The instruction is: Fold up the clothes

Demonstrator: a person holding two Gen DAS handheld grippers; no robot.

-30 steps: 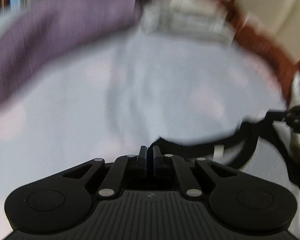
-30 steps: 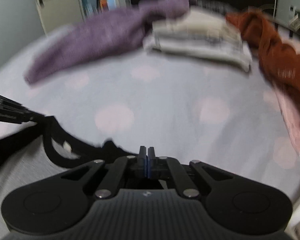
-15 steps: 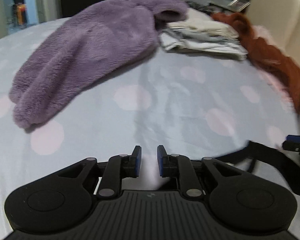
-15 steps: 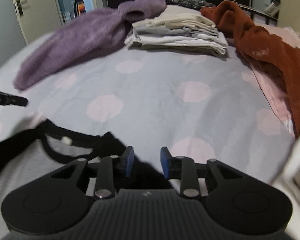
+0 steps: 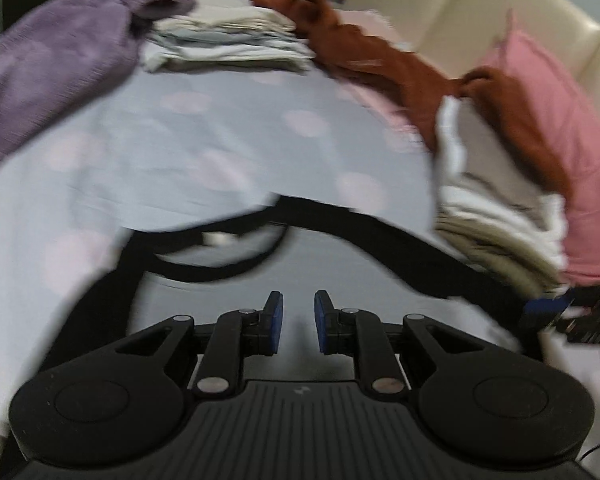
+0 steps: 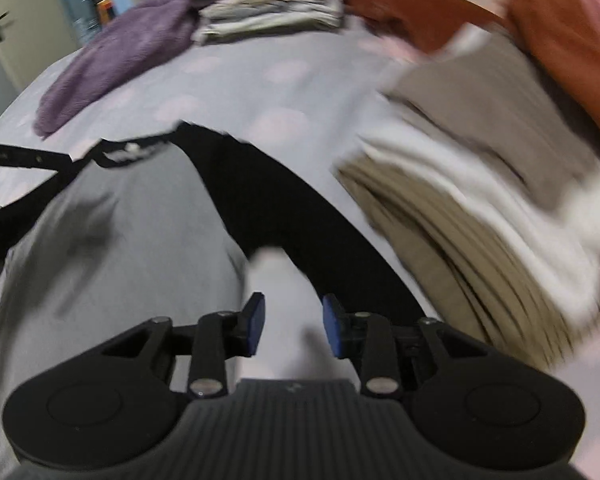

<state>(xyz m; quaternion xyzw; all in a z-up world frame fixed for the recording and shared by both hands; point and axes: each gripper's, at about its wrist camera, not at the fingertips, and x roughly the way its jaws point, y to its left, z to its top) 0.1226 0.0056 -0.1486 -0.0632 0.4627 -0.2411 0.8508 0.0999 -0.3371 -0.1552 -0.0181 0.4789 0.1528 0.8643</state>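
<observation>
Left gripper [image 5: 298,322]: jaws apart, nothing between them, over the grey shirt.
Grey shirt [image 5: 300,276]: black collar and sleeves, spread flat on the bed.
Bed sheet [image 5: 204,140]: pale blue with pink dots.
Purple fleece [image 5: 56,56]: far left.
Folded pile [image 5: 228,44]: far end.
Rust garment [image 5: 384,64]: right.
Nearer folded stack [image 5: 496,216]: right, beside a pink pillow [image 5: 556,132].
Right gripper [image 5: 572,312]: at the right edge, blurred.

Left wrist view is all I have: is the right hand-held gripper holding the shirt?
Observer: No. The right hand-held gripper is open, with nothing between its fingers.
Operator: What lies in front of it?
Observer: Pale bedsheet, in the gap beside the black sleeve.
Operator: Is the grey part flat?
Observer: Not quite. The grey shirt front shows dark creases on its left half.
</observation>
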